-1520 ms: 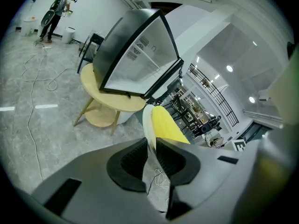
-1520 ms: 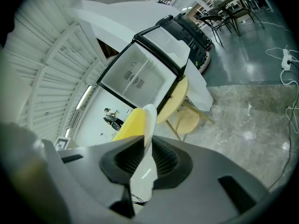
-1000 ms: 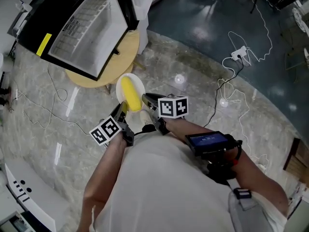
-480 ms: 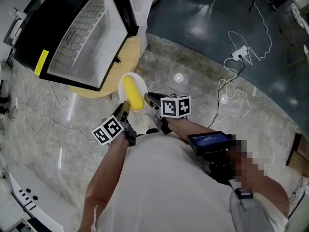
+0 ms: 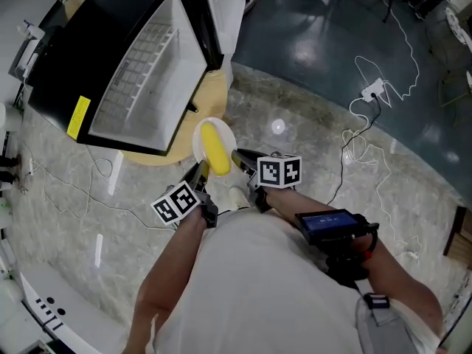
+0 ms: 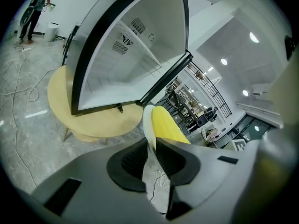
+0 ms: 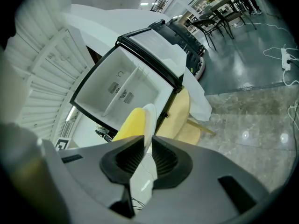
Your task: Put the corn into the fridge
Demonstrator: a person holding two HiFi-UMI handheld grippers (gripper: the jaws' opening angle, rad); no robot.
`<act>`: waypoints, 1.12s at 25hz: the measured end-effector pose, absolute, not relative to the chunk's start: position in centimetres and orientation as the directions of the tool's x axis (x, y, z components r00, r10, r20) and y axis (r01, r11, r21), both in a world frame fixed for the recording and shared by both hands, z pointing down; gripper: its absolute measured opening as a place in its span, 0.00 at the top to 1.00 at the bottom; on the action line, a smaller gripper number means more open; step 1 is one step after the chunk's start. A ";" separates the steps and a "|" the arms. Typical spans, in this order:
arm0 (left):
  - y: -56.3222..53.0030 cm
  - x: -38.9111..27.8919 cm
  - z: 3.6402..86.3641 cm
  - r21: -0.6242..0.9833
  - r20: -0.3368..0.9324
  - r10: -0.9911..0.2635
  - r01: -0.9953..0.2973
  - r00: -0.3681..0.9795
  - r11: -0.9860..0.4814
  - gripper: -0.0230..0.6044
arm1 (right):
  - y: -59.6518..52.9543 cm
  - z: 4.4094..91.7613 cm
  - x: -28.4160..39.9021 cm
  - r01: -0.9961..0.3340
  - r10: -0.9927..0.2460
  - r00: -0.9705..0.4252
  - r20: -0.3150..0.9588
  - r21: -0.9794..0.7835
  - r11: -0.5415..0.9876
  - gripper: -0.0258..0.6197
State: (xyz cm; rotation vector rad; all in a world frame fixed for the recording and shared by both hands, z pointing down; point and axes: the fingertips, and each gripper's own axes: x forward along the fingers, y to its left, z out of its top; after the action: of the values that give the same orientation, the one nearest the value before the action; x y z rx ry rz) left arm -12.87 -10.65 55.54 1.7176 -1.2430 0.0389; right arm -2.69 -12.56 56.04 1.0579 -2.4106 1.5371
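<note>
A yellow corn cob (image 5: 216, 147) lies on a white plate (image 5: 199, 140) that both grippers carry in the air between them. My left gripper (image 5: 200, 174) is shut on the plate's near left rim, my right gripper (image 5: 241, 158) on its near right rim. The plate's rim (image 6: 147, 127) runs between the left jaws, with the corn (image 6: 167, 126) just behind it. From the right gripper, the plate (image 7: 148, 120) and corn (image 7: 131, 123) show edge-on. The black mini fridge (image 5: 96, 65) stands open on a round wooden table (image 5: 208, 98), its white inside (image 7: 126, 90) empty, a little ahead of the plate.
The fridge door (image 5: 220, 15) hangs open at the fridge's right side. White cables and a power strip (image 5: 372, 91) lie on the floor to the right. A thin cable (image 5: 55, 172) trails over the marble floor at left. A person (image 6: 35, 8) stands far off.
Both grippers have carried the plate with the corn forward and a little right, closer to the open fridge, while the view has swung so the fridge sits nearer the centre.
</note>
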 end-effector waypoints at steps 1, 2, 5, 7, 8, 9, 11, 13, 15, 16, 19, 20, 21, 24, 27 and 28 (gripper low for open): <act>-11.0 -13.1 55.6 0.676 0.521 -0.706 -0.737 0.480 -0.002 0.87 | -12.8 56.1 -2.8 -0.598 -0.505 -0.751 0.426 -0.762 0.247 0.88; -11.3 -13.3 55.6 0.678 0.520 -0.704 -0.735 0.484 -0.005 0.87 | -13.1 56.2 -3.0 -0.603 -0.508 -0.746 0.431 -0.760 0.242 0.88; -12.1 -14.0 55.8 0.682 0.520 -0.697 -0.732 0.495 -0.011 0.87 | -13.7 56.5 -3.5 -0.614 -0.516 -0.734 0.441 -0.756 0.227 0.88; -12.5 -14.3 55.8 0.684 0.517 -0.693 -0.729 0.503 -0.018 0.87 | -14.0 56.3 -4.0 -0.606 -0.522 -0.734 0.434 -0.765 0.218 0.88; -12.7 -14.4 55.8 0.686 0.515 -0.691 -0.727 0.507 -0.023 0.87 | -14.1 56.2 -4.2 -0.606 -0.526 -0.733 0.432 -0.766 0.215 0.88; -13.0 -14.6 55.8 0.687 0.513 -0.689 -0.726 0.512 -0.028 0.87 | -14.3 56.2 -4.4 -0.608 -0.529 -0.731 0.432 -0.765 0.215 0.88; -13.4 -14.8 55.8 0.691 0.507 -0.689 -0.722 0.518 -0.034 0.87 | -14.7 56.2 -4.6 -0.612 -0.533 -0.726 0.434 -0.761 0.214 0.88; -13.6 -15.0 55.7 0.694 0.505 -0.690 -0.719 0.519 -0.034 0.87 | -15.0 56.0 -4.7 -0.616 -0.535 -0.724 0.436 -0.758 0.215 0.88; -13.7 -15.0 55.6 0.695 0.505 -0.689 -0.718 0.520 -0.033 0.87 | -15.1 55.8 -4.8 -0.618 -0.536 -0.723 0.437 -0.755 0.218 0.88; -13.7 -15.0 55.5 0.695 0.505 -0.689 -0.719 0.519 -0.032 0.87 | -15.1 55.7 -4.8 -0.618 -0.536 -0.723 0.436 -0.755 0.220 0.88; -13.9 -15.3 55.3 0.690 0.507 -0.691 -0.723 0.515 -0.032 0.87 | -15.3 55.6 -5.0 -0.613 -0.533 -0.728 0.432 -0.758 0.223 0.88; -14.0 -15.4 55.3 0.689 0.507 -0.693 -0.724 0.512 -0.031 0.87 | -15.4 55.5 -5.1 -0.610 -0.531 -0.730 0.430 -0.759 0.225 0.88; -14.2 -15.5 55.3 0.689 0.508 -0.695 -0.724 0.510 -0.028 0.87 | -15.5 55.6 -5.3 -0.608 -0.529 -0.733 0.428 -0.760 0.227 0.88; -14.6 -15.8 55.6 0.689 0.510 -0.699 -0.725 0.501 -0.017 0.87 | -16.1 55.8 -5.6 -0.605 -0.520 -0.740 0.427 -0.760 0.237 0.88; -15.4 -15.9 55.6 0.687 0.512 -0.706 -0.726 0.490 -0.006 0.87 | -17.2 56.1 -5.6 -0.609 -0.503 -0.746 0.437 -0.754 0.247 0.88; -15.8 -15.9 55.5 0.687 0.512 -0.708 -0.726 0.486 -0.001 0.87 | -17.6 56.1 -5.5 -0.612 -0.498 -0.746 0.441 -0.750 0.252 0.88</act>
State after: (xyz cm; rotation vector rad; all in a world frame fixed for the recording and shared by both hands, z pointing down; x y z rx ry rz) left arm -15.89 -15.81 55.54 1.7171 -1.2303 0.0221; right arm -5.46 -17.63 56.13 1.0666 -2.3936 1.5173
